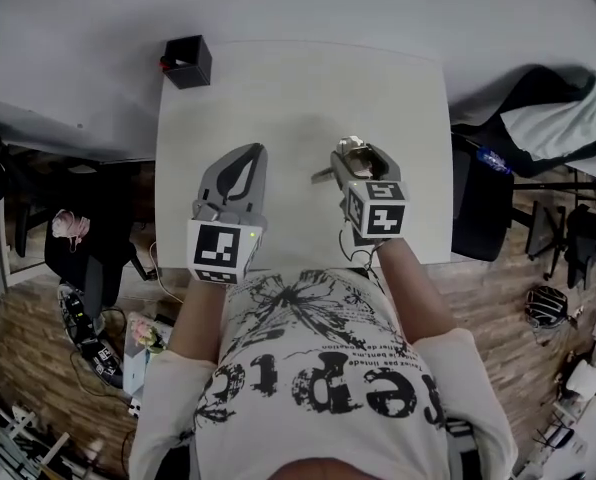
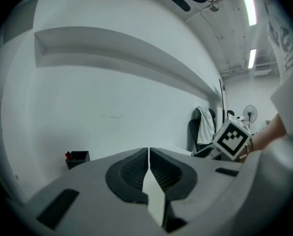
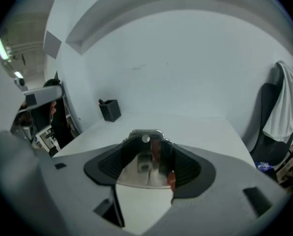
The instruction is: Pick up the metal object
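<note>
**Grasp on the metal object.** The right gripper (image 1: 355, 154) has its jaws set wide, one pad on each side of the metal object (image 3: 145, 162), which fills the whole gap between them. The pads appear to press on its flanks. The piece is therefore judged to be gripped across its broad dimension, which would explain why the jaws stand so far apart.

The object is a shiny body with a rounded top, a small hole near its upper edge and a red-orange spot at its lower right. In the head view a thin part of it juts out of the jaws toward the left gripper (image 1: 246, 156). The object sits over the middle of the white worktop (image 1: 298, 88), a little toward the right edge. Whether it is clear of the surface cannot be told.

The left gripper has its jaws closed together on nothing. It is held toward the left edge, apart from the object, and is judged to be kept out of the way, since one gripper suffices for this piece.

**Surroundings.** A black pen holder (image 1: 188, 61) stands at the far left corner, well apart. A dark chair draped with pale cloth (image 1: 543, 118) stands beyond the right edge. Nothing on the worktop obstructs a lift; the nearest neighbour is the left gripper.
</note>
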